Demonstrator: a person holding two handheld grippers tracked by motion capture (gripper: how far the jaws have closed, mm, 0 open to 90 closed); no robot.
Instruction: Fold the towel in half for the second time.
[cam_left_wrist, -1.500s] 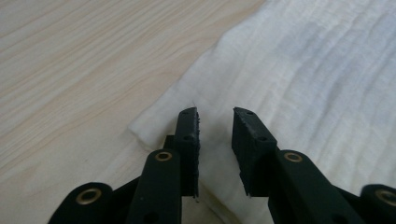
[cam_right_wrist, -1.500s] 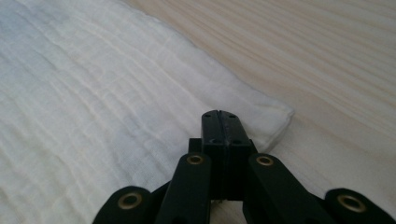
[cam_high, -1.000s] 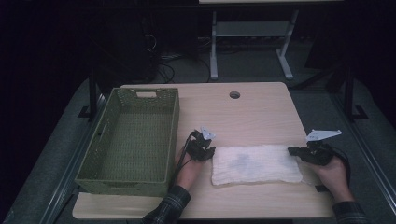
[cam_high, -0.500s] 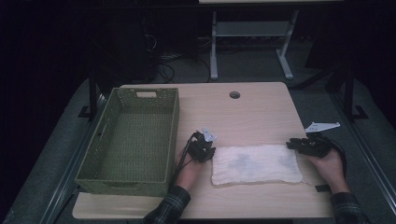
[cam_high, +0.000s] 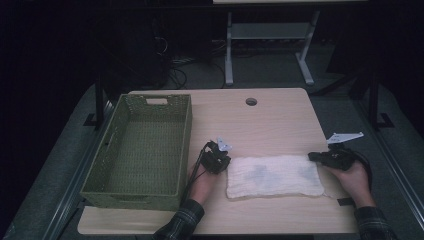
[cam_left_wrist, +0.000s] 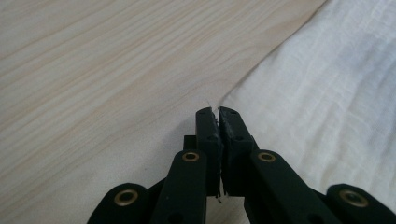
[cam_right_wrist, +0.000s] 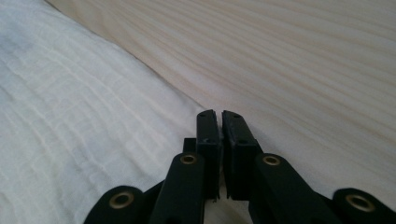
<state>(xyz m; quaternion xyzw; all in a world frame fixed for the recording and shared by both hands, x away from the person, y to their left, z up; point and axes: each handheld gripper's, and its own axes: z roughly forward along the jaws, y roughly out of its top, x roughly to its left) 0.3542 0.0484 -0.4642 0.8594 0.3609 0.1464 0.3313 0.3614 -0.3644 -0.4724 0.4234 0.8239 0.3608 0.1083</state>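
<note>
Right, white cloth (cam_high: 274, 176) lies flat, lower centre of the high view, on the wooden table (cam_high: 260, 120). Left gripper (cam_left_wrist: 218, 114) has just closed on the cloth's left edge; a sliver of white shows between the pads. Right gripper (cam_right_wrist: 219, 115) has also just closed at the right edge, jaws together, but we see no fabric between them. We'd re-bite the right deeper, then lift both evenly. Green wicker basket (cam_high: 185, 145) sits left, empty.

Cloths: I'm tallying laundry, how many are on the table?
1: the cloth lies flat right of the basket. It may be folded.
</note>
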